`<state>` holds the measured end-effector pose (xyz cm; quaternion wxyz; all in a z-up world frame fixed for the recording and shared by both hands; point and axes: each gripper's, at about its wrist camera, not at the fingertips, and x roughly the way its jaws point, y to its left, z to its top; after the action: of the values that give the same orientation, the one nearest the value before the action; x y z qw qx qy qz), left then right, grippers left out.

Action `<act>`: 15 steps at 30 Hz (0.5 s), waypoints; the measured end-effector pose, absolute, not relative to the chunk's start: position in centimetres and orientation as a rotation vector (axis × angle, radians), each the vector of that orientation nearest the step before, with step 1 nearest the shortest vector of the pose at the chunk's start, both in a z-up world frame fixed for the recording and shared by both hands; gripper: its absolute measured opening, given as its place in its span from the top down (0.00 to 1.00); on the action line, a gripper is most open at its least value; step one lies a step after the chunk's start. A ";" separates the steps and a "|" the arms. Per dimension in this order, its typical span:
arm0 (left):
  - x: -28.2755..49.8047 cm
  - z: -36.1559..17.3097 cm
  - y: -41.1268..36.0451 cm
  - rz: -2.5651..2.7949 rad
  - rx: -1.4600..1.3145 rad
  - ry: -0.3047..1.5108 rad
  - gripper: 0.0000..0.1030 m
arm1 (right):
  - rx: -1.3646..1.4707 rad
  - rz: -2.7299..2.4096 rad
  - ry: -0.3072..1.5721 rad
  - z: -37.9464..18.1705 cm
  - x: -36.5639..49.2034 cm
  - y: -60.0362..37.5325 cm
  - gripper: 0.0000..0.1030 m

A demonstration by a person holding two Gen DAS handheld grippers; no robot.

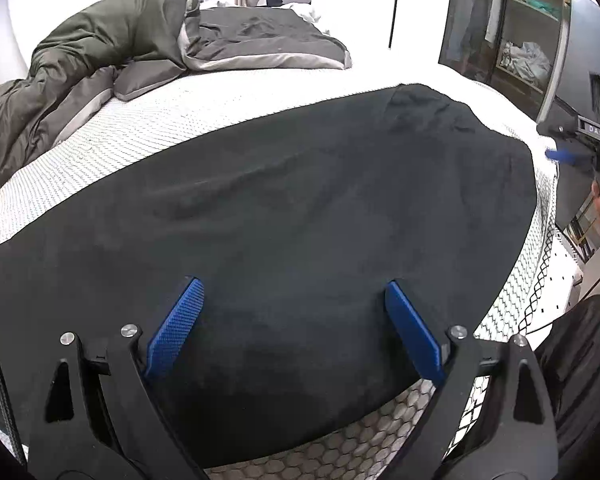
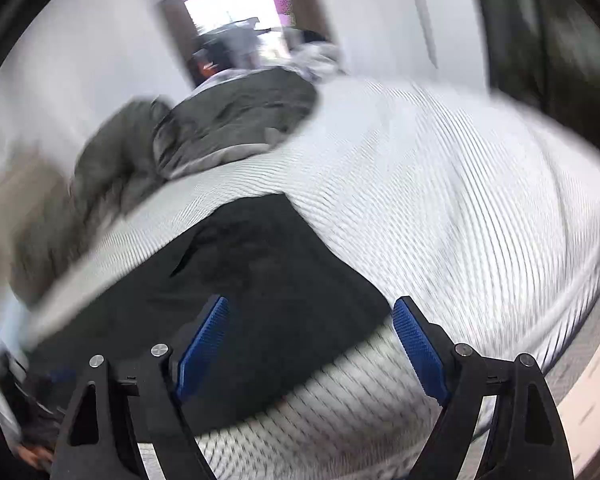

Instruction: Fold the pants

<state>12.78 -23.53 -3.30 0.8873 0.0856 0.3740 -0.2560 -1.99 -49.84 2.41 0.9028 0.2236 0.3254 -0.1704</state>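
Observation:
Black pants (image 1: 292,200) lie spread flat across the white patterned mattress (image 1: 120,136). My left gripper (image 1: 294,292) is open and empty, its blue pads just above the near part of the pants. My right gripper (image 2: 310,312) is open and empty over one end of the pants (image 2: 260,280), near the mattress's front edge; this view is motion-blurred. The right gripper also shows in the left wrist view (image 1: 568,156) at the far right, beyond the pants' right end, held by a hand.
A rumpled dark green-grey duvet (image 1: 100,60) and pillows are piled at the far left of the bed. A dark wardrobe with shelves (image 1: 520,40) stands to the right. The person's dark-clad leg (image 1: 580,360) is at the bed's near right corner.

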 end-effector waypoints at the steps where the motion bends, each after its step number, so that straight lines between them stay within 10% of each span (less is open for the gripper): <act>1: 12.7 -3.5 -23.8 -0.533 0.188 0.783 0.11 | 0.553 -0.325 0.693 1.1 -2.8 -51.1 0.17; 11: 13.4 -5.1 -24.9 -0.520 0.189 0.829 0.04 | 0.710 -0.185 0.684 -2.9 0.5 -53.2 0.27; 15: 13.4 -5.0 -24.9 -0.521 0.179 0.828 0.04 | 0.706 -0.234 0.746 -3.4 4.5 -53.9 0.60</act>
<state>13.44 -24.92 -4.95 0.8790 0.0858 0.3970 -0.2497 4.45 -53.92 -3.42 0.8645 0.3370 0.3558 -0.1115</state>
